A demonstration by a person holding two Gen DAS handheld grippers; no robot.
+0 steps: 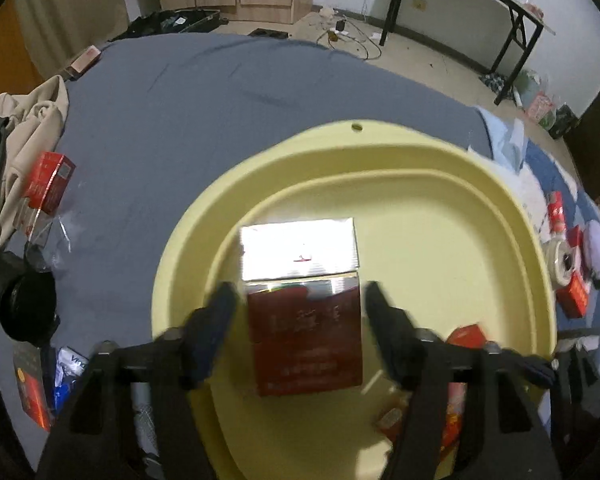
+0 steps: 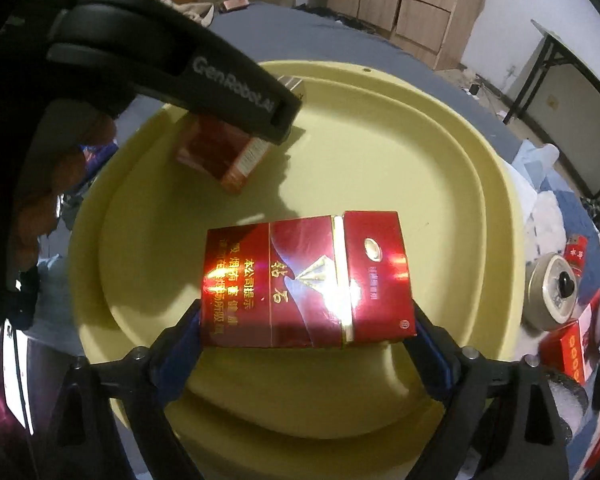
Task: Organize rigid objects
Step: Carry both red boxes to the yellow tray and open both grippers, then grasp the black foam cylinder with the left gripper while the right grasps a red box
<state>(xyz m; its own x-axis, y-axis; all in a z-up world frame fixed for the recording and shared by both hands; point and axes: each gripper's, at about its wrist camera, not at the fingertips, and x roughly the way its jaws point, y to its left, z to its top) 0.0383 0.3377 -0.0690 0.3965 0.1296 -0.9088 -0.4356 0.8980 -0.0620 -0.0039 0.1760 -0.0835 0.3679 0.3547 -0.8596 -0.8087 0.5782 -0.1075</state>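
Note:
A pale yellow tray (image 1: 356, 136) lies on a grey-blue cloth. Inside it rests a dark red cigarette pack with a silver top (image 1: 304, 320). My left gripper (image 1: 300, 292) stands open around this pack, with a clear gap on each side. In the right wrist view the same tray (image 2: 380, 80) fills the middle, and the left gripper's black body (image 2: 220, 80) hangs over the dark pack (image 2: 220, 156). My right gripper (image 2: 308, 312) holds a bright red cigarette pack (image 2: 308, 280) crosswise over the tray's near part, a pad against each short end.
Red boxes (image 1: 48, 184), a beige garment (image 1: 32, 120) and a black round object (image 1: 28, 308) lie left of the tray. On its right are a round tin (image 2: 552, 292) and more red boxes (image 2: 572, 348). A person's hand (image 2: 40, 200) grips the left tool.

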